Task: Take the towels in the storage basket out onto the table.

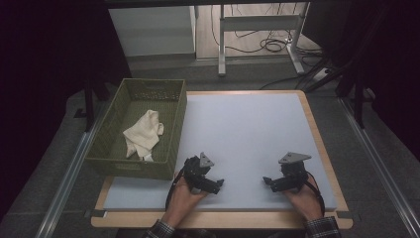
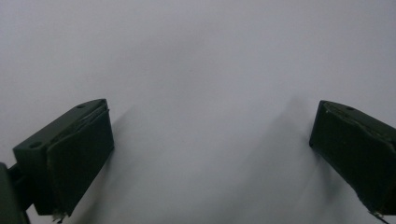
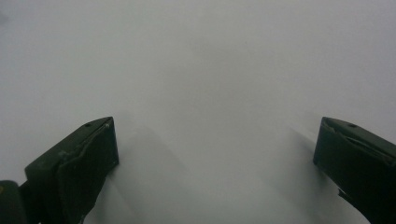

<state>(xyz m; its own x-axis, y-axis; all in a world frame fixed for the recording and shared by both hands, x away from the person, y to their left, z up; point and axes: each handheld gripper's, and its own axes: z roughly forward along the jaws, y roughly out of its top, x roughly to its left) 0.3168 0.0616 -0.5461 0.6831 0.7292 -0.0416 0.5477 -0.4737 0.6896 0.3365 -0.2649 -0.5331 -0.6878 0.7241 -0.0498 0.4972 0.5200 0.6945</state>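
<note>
On the near strip of the pale mat (image 1: pixel 247 129), just right of the green basket's (image 1: pixel 106 136) front corner, the left claw (image 1: pixel 218 184) rests with its jaws spread wide and nothing between them. Well to the right of the basket, the right claw (image 1: pixel 268 181) sits on the same mat, equally wide open and empty. Farther back, inside the basket at the tabletop's left edge, lies 1 crumpled cream cloth (image 1: pixel 143 134), well apart from both claws.

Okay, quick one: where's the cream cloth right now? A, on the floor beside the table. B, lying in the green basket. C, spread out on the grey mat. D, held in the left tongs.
B: the cream cloth lies crumpled on the bottom of the green basket, at the table's left, while both tongs rest empty on the grey mat.
</note>
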